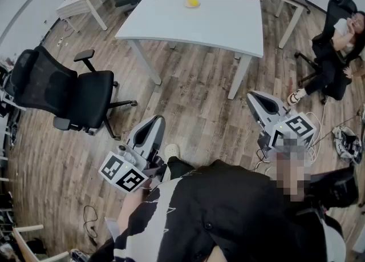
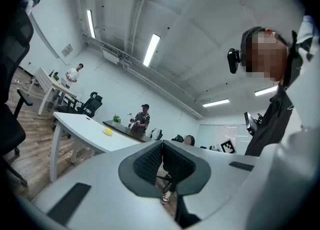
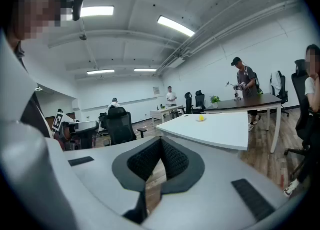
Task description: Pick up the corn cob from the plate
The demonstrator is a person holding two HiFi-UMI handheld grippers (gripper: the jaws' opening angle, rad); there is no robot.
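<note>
We hold left gripper (image 1: 154, 123) and right gripper (image 1: 255, 97) both closed and empty, well apart from the white table (image 1: 228, 27); corn cob (image 1: 193, 0) lies near its far edge; we judge it light, stiff, round, likely to roll; best gripped across mid-length.

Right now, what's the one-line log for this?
stage: before pickup | left gripper: jaws shut, empty | right gripper: jaws shut, empty | corn cob: on plate, white table, untouched
</note>
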